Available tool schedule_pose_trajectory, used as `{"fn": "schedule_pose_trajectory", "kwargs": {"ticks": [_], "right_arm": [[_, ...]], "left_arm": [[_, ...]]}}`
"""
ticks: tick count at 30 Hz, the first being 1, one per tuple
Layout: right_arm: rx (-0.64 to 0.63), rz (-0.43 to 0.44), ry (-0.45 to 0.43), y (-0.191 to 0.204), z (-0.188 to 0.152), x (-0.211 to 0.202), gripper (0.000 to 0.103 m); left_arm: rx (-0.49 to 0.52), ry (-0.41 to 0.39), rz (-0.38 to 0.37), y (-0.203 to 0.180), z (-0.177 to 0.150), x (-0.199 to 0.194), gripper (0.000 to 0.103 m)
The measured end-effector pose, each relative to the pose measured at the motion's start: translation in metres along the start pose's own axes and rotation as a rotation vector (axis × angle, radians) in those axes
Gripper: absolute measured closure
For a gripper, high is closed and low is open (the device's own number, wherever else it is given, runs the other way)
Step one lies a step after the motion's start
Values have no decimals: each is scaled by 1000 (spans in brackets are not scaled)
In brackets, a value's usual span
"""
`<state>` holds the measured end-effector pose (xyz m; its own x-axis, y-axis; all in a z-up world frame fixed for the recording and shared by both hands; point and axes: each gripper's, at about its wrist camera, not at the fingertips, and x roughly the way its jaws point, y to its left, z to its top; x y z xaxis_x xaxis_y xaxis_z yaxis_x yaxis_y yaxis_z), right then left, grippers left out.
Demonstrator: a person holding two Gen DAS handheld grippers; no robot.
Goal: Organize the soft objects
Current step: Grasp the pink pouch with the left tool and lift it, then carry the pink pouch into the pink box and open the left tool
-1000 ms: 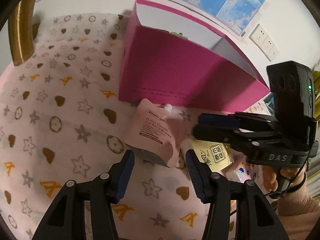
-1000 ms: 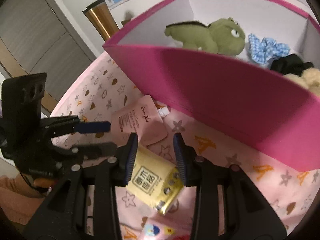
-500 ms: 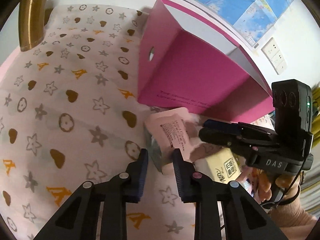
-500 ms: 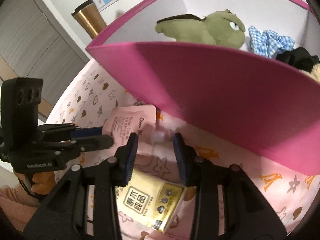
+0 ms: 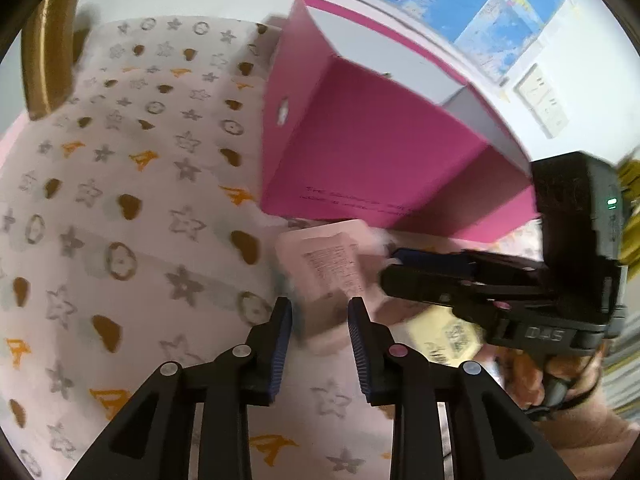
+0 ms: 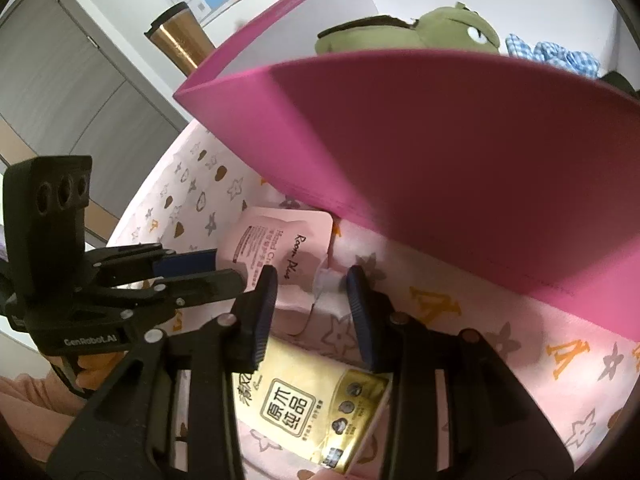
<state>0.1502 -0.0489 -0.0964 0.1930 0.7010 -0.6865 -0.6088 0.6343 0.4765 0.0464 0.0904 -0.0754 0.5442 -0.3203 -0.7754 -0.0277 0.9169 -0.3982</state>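
pink box (image 6: 460,168) stood on the patterned cloth (image 5: 120,240) | pink pouch (image 6: 280,248) lay tilted at the box's foot, one end clamped in the left gripper (image 5: 316,332) | right gripper (image 6: 310,296) had been closing slightly, fingers apart around the pouch's white cap (image 6: 326,280), contact unclear | yellow pack (image 6: 316,412) lay below it

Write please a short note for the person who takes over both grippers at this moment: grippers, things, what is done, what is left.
Left gripper: shut on the bottom edge of the pink pouch, lifted off the cloth.
Right gripper: jaws apart around the pouch's white cap; grip cannot be told.
Yellow tissue pack: lying on the cloth below the right gripper.
Pink box: already holds the green plush toy and a blue checked scrunchie.
Left: probably pouch into the box, then the tissue pack.
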Motion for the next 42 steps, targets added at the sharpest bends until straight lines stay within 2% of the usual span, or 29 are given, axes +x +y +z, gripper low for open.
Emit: {"fn": "schedule_pose_trajectory", "kwargs": {"ticks": [1,4,8,15,20,26,34,42], "right_arm": [[3,8,1,0,0,0,69],[4,16,-11,2,-3,-5,69],[8,25,-48,5,-4,-18,69],[-8,35,-141,13,-2,-60,69],[-28,22,-206,19,6,-89,69],[-41,14,-280,22,26,-113,69],[-47,-12,-338,19,60,-118,69],[4,-24,-303,2,76,-90,69]], "left_arm": [[-5,1,-21,-1,0,-1,75],[17,-13,6,-5,-1,-6,75],[26,-29,-8,-11,0,-14,75],[90,-91,-59,-33,9,-44,75],[163,-143,-52,-57,24,-64,75],[230,-196,-17,-73,53,-71,75],[256,-215,27,-77,93,-64,75],[250,-170,86,-64,110,-40,75]]}}
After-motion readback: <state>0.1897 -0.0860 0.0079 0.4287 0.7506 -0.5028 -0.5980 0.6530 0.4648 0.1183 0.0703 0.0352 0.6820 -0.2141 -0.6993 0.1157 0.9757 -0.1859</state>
